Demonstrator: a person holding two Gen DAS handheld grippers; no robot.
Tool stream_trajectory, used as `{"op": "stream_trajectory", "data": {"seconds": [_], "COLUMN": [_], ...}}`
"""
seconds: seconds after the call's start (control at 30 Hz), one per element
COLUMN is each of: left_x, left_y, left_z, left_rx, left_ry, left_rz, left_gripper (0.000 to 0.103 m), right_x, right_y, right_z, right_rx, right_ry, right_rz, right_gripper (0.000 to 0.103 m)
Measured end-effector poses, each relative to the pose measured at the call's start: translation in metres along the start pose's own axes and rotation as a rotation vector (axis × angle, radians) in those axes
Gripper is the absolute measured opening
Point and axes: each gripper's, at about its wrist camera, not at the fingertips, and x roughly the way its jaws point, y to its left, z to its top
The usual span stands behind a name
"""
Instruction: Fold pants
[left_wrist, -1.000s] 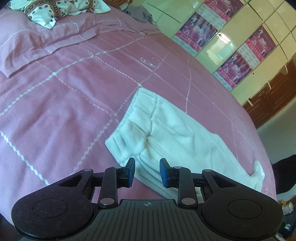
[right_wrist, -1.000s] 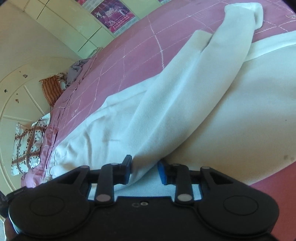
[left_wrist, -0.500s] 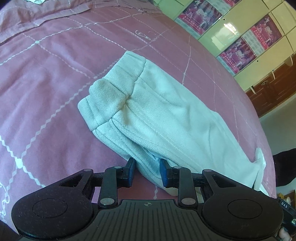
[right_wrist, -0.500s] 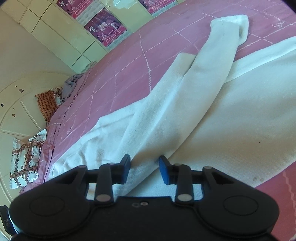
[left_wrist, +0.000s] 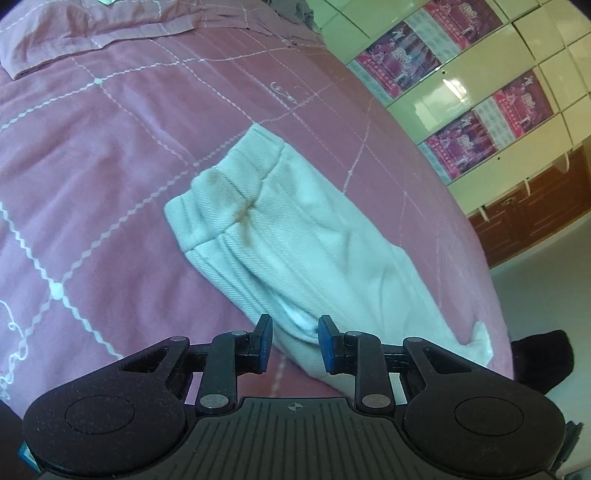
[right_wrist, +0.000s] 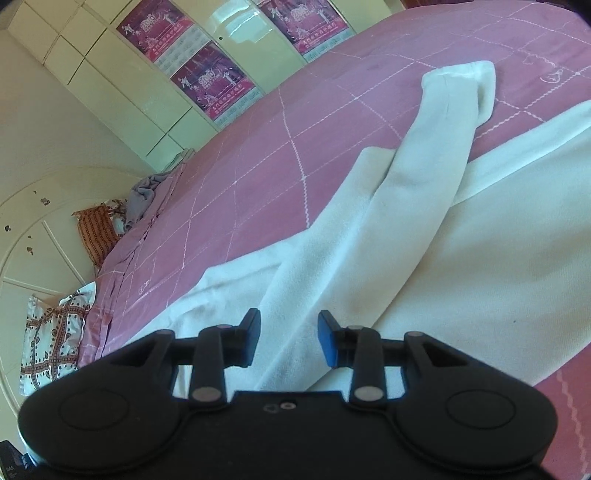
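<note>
White pants (left_wrist: 303, 236) lie on a pink bedspread (left_wrist: 110, 155), waistband at the far left. My left gripper (left_wrist: 295, 341) is at their near edge, and bunched cloth fills the gap between its blue pads (left_wrist: 264, 345). In the right wrist view one pant leg (right_wrist: 417, 192) runs as a narrow strip across the wide part of the pants (right_wrist: 498, 280), its cuff at the far end. The near end of that strip sits pinched in my right gripper (right_wrist: 290, 334). Neither gripper shows in the other's view.
Cream cupboard doors with purple posters (left_wrist: 472, 74) stand behind the bed. Pillows (right_wrist: 55, 332) and a grey cloth (right_wrist: 144, 199) lie at the head of the bed. A dark object (left_wrist: 539, 358) sits past the bed's right edge, above the floor.
In the left view the pants came closer, then drew back a little, and creases now run from the pads to the waistband. The right gripper rose with the leg, so more bed shows.
</note>
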Motion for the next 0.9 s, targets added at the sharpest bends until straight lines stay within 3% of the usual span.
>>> {"op": "stream_trajectory", "data": {"seconds": [0.2,0.37,0.63,0.8,0.87,0.9], "left_x": [0.023,0.044,0.050,0.094,0.099,0.099], "left_y": [-0.002,0.001,0.004,0.011,0.007,0.006], "left_z": [0.004,0.002,0.003,0.007,0.006,0.004], "left_rx": [-0.143,-0.212,-0.236,-0.290,-0.271,-0.253], "left_ry": [0.026,0.038,0.024,0.100,0.078,0.061], "left_rz": [-0.098,-0.079,-0.068,-0.107,-0.115,-0.116], "left_gripper": [0.028,0.027,0.027,0.027,0.004,0.004], "right_x": [-0.007,-0.011,-0.009,-0.005,-0.003,-0.002], "right_y": [-0.009,-0.015,-0.027,-0.029,-0.029,-0.028], "right_z": [0.001,0.002,0.007,0.004,0.005,0.009], "right_rx": [0.011,0.017,0.039,0.048,0.043,0.040], "right_ry": [-0.003,-0.004,-0.009,-0.001,0.001,0.005], "right_rz": [-0.020,-0.028,-0.040,-0.042,-0.045,-0.047], "right_gripper": [0.035,0.035,0.036,0.036,0.036,0.036]}}
